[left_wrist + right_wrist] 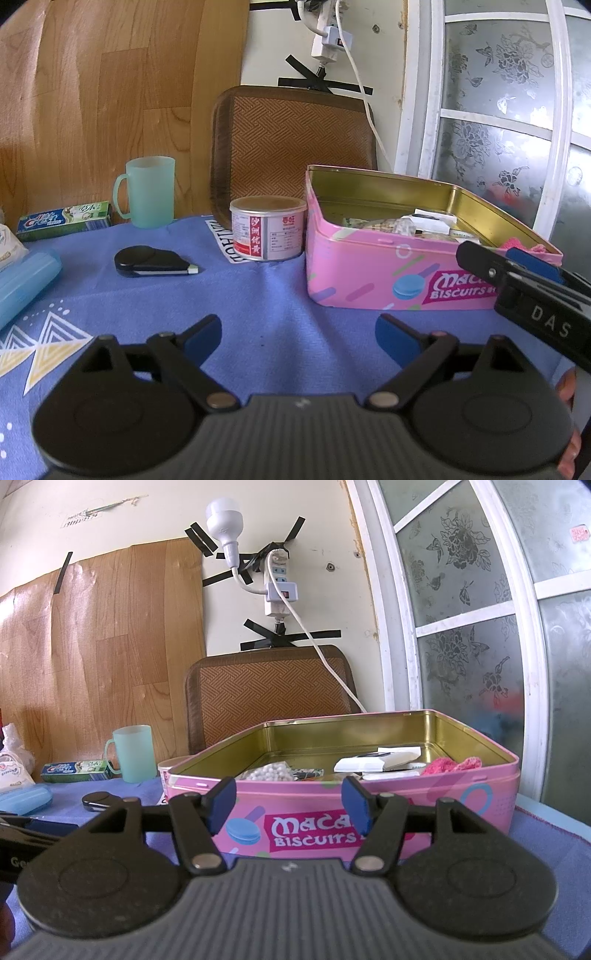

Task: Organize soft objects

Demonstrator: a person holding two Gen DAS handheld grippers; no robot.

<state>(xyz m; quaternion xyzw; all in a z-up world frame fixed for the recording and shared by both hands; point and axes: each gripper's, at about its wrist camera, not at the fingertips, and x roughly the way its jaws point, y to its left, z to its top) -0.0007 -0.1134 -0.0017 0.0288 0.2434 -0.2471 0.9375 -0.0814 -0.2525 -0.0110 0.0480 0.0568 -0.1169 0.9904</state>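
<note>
I take the pink biscuit tin (388,808) as my landmark; its lid is off. Inside it I count one pink knitted cloth (452,765) in the right corner, one bag of white beads (266,771) at the left, and white cartons (376,760) between them. Left of the tin stands one can (267,229), farther left one green mug (149,192). My left gripper (298,338) is spread wide and empty. My right gripper (288,806) is also apart, empty, before the tin's front wall.
</note>
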